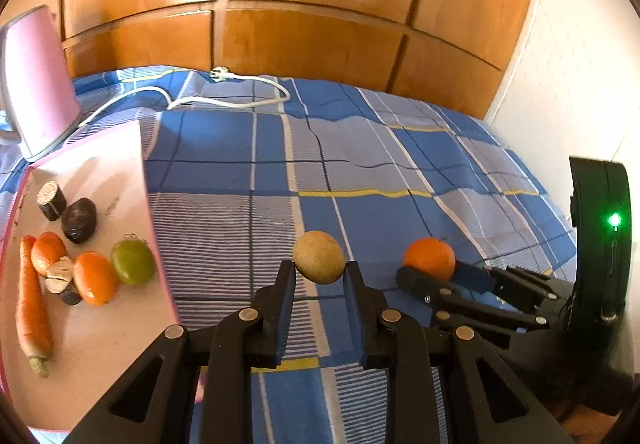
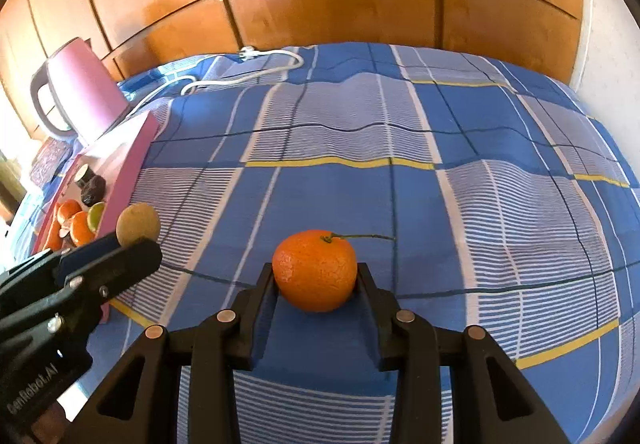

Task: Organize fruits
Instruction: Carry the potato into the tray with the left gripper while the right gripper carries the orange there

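Observation:
My left gripper is shut on a tan kiwi-like fruit and holds it above the bed; the fruit also shows in the right wrist view. My right gripper is shut on an orange mandarin, seen from the left wrist view to the right. A pink box at the left holds a carrot, two mandarins, a green fruit, a dark avocado and cut pieces.
A blue checked bedsheet covers the bed. A pink kettle stands at the far left with a white cable running across the sheet. A wooden wardrobe is behind and a white wall at the right.

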{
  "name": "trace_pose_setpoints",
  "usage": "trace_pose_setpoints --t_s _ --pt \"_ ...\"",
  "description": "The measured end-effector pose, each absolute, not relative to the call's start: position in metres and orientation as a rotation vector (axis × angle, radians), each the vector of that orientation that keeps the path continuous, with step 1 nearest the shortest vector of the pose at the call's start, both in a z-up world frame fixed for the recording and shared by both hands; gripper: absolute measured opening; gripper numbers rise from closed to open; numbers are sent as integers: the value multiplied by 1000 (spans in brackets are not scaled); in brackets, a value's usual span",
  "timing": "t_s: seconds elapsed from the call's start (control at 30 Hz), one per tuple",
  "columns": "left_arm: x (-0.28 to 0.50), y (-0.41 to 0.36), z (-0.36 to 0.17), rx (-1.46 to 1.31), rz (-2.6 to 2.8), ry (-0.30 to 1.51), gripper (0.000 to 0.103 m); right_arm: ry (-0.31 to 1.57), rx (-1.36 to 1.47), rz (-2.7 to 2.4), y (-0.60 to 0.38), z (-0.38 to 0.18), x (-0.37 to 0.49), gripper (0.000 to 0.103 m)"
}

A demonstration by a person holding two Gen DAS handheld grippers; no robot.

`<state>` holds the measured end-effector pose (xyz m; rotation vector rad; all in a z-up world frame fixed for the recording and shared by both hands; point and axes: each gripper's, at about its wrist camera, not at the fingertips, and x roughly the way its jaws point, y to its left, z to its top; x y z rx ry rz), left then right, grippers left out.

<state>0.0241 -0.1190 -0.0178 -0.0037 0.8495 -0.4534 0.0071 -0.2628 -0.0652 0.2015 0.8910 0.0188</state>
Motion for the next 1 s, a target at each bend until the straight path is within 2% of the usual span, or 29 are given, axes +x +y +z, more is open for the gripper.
trace_pose_setpoints --t_s 1.0 --pt "41 15 1 -208 -198 804 25 851 56 268 -165 -21 31 38"
